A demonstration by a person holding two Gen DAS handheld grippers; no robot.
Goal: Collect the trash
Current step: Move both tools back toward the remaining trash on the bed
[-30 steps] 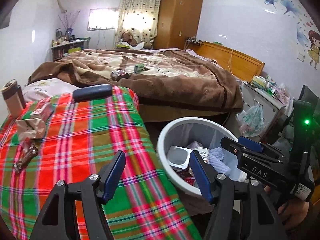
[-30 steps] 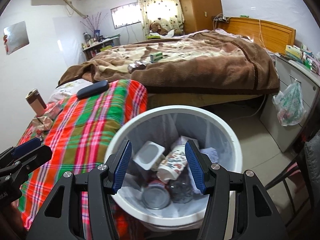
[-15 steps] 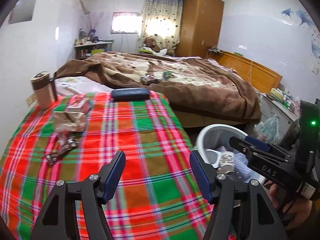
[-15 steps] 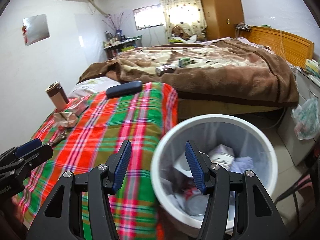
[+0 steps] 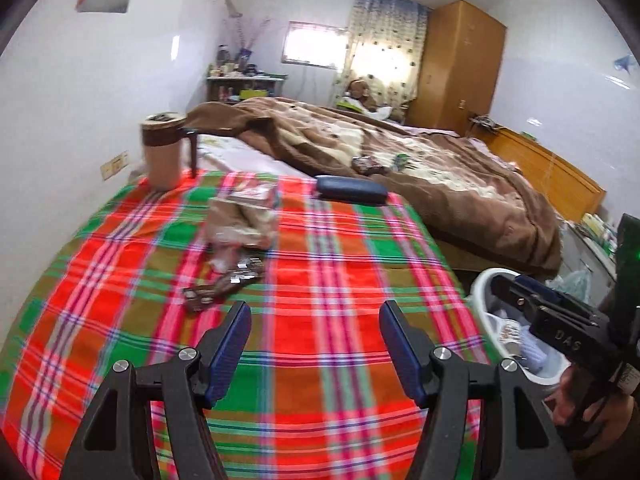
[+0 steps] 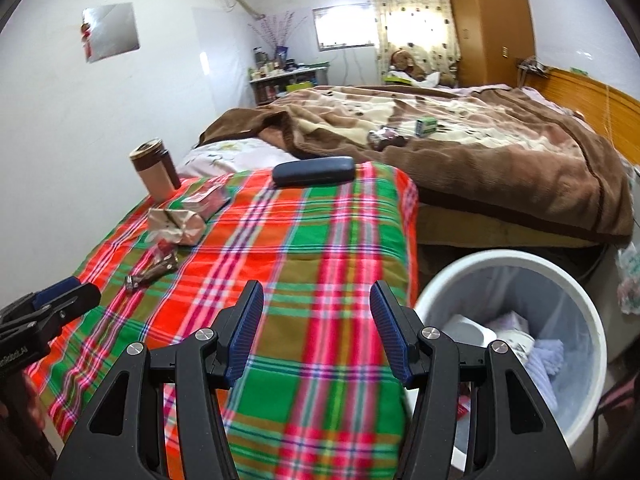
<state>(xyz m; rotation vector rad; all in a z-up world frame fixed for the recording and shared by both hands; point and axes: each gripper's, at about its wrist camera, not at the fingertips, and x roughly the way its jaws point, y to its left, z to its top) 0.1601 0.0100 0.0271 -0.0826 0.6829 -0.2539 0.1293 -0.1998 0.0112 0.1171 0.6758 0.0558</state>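
Both views have swung away from the white bin [image 6: 516, 264] toward the plaid-covered worktop [image 5: 320, 280] since a second ago. Then the right view looked straight down into the bin; now the bin sits at the lower right of that view, beside the worktop's edge, with a white tub, a printed cup and pale cloth inside. In the left view the bin [image 5: 480, 284] has slid to the right edge, half hidden behind the right hand-held gripper [image 5: 532, 288].

The left hand-held gripper [image 5: 316, 340] hangs above the plaid cloth with its blue pads spread apart and nothing between them. The right hand-held gripper [image 6: 316, 324] also stands open and empty over the cloth, its spread the same as before.

The trash lies on the far left part of the worktop: a crumpled brown paper bag [image 5: 240, 220], a pink packet [image 5: 256, 192] just behind it, clear plastic wrap touching the bag's near side, and a dark wrapper [image 5: 224, 284] nearest the left hand-held gripper. A brown mug [image 5: 162, 152] stands at the far left corner and a dark blue case [image 5: 350, 194] lies at the far edge. More small items rest on the brown blanket [image 6: 460, 148] on the bed beyond.
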